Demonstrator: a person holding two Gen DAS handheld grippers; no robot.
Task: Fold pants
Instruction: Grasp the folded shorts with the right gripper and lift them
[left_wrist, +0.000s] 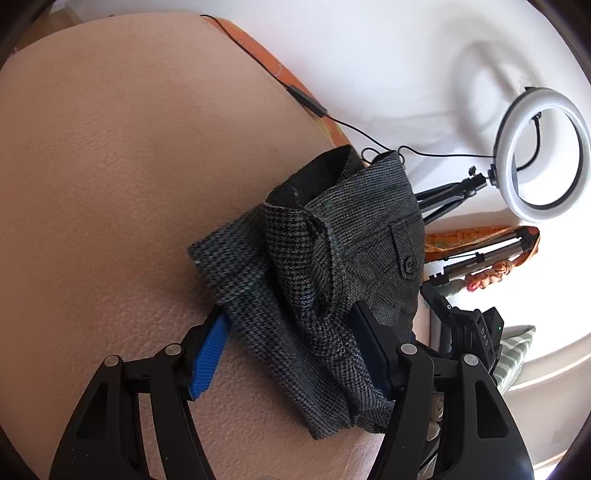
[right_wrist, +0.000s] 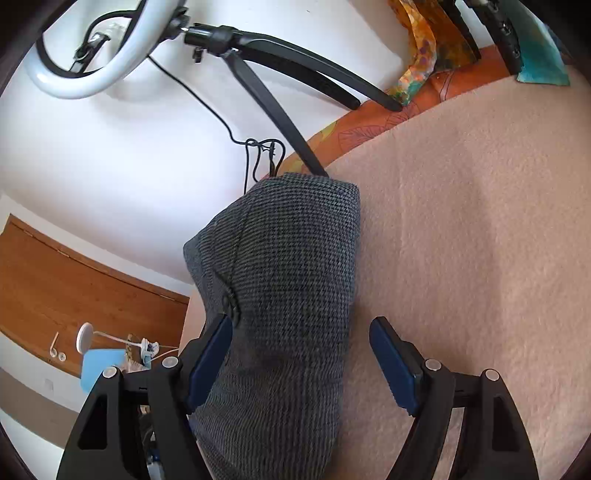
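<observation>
My two wrist cameras look steeply down along my fingers, close over the folded grey houndstooth wool pants (left_wrist: 332, 266) on the beige fleece blanket (right_wrist: 480, 240), both catching the white ring lamp (left_wrist: 543, 155).

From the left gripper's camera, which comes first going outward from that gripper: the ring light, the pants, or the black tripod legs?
1. Pants: lying between the left gripper fingers on the pink blanket.
2. Black tripod legs: just beyond the pants, upper right.
3. Ring light: farthest, far right against the wall.

Pants (right_wrist: 280, 295) cut off at bottom edge (ring light (right_wrist: 96, 70) at top).
</observation>
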